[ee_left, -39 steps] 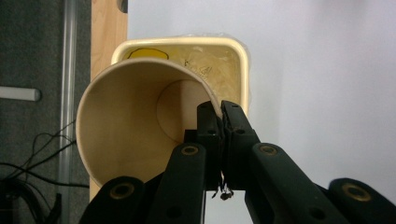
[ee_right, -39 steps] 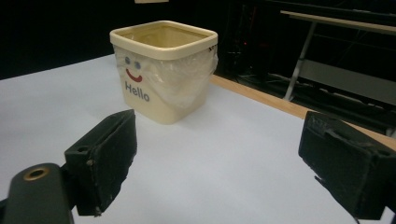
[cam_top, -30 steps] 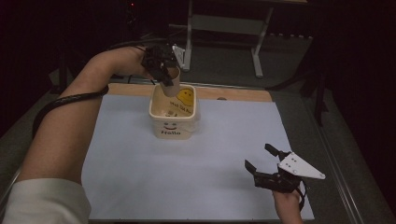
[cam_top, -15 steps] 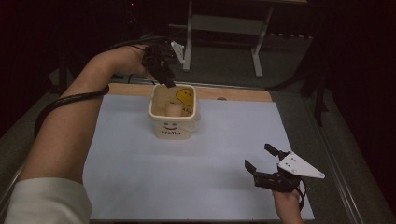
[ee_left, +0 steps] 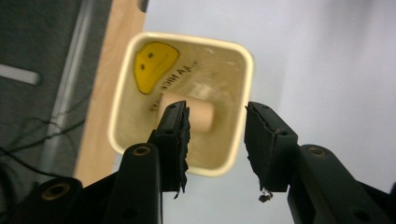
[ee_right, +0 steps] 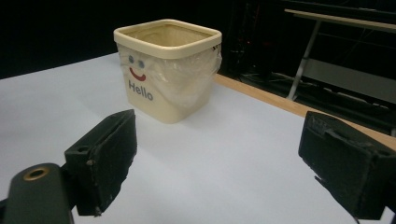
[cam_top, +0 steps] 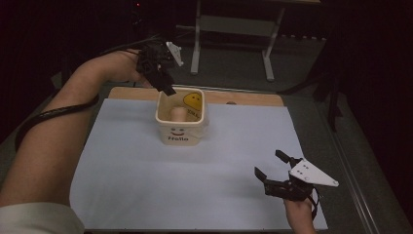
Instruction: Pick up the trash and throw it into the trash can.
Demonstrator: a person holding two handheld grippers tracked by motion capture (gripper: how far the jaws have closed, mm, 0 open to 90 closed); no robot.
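While my left gripper (cam_top: 165, 87) hangs over the back rim of the cream tub (cam_top: 179, 134), its jaws have just been opening and now stand apart with nothing between them. The little tan cylinder (ee_left: 196, 112) lies on its side on the tub's floor, seen through the gap in the left gripper view (looks like cork or light wood, can't say for sure). I'd guess it's light and stiff, smooth enough to roll, so I'd pinch it across the round body near the middle rather than at the ends. The tub has a thin plastic liner (ee_right: 187, 79) that probably crinkles and slides, so I'd grab the stiff rim instead. Over on the right, my right gripper (cam_top: 277, 171) rests wide open and empty on the white sheet (cam_top: 122, 180), well apart from the tub.
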